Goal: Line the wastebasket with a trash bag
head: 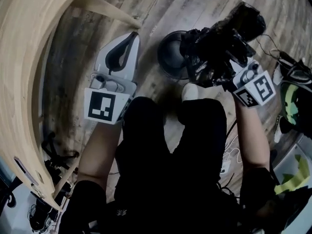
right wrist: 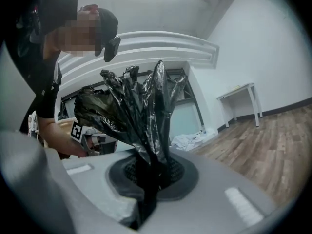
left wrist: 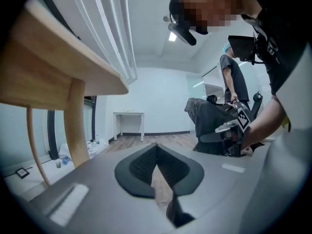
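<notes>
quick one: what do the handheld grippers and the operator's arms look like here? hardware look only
The left gripper and right gripper match: light grey-white shells, with dark ribbed pads on the fingers. Each carries a white cube with black square markers. The person wears short black sleeves, and the forearms are uncovered.

Wood-plank floor (head: 195,9), pale walls (left wrist: 161,94), small white table (left wrist: 128,114)

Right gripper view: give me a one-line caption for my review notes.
Right gripper shut on a crumpled black trash bag, wood floor and white table in the background.
</notes>
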A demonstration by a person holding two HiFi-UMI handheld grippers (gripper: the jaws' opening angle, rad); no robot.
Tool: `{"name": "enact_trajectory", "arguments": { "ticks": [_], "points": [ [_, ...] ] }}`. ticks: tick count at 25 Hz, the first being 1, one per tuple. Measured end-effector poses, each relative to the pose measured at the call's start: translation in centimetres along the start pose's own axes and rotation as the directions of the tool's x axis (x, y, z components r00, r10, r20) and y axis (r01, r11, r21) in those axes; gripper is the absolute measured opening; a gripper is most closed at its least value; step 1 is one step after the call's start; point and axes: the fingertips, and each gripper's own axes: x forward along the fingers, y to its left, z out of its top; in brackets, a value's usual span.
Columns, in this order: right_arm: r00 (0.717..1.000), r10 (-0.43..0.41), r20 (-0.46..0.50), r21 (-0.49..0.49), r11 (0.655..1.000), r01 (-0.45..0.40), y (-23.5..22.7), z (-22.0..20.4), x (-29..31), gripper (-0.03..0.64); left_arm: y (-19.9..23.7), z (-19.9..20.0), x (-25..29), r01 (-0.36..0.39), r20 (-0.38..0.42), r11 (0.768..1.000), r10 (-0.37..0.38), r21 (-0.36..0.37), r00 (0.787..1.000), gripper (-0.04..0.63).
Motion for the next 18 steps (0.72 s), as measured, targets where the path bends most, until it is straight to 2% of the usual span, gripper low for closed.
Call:
{"name": "enact_trajectory", "arguments": {
  "ticks": [4,8,12,18],
  "points": [
    [0.998,0.058,-0.035,-0.032,0.998,-0.059,-1.3,-5.8,0.3,0.003,-0.3,-4.7,2.0,0.011,0.044,1.000,-0.012,0.029,0.999,0.006],
    [0.995,0.075,-0.066,-0.023,0.997,-0.077,-1.5,-11.3,1.7,0.003,-0.6,-7.9,2.7,0.067,0.082,0.996,-0.071,0.057,0.994,0.006],
    [0.991,0.107,-0.077,-0.034,0.993,-0.110,-1.8,-14.8,2.5,0.003,0.2,-10.2,3.2,0.071,0.060,0.996,-0.075,0.059,0.995,0.006],
    [0.986,0.132,-0.107,-0.010,0.991,-0.133,-1.6,-17.8,2.7,0.003,0.1,-12.3,2.7,0.080,0.038,0.996,-0.081,0.033,0.996,0.008]
  ]
}}
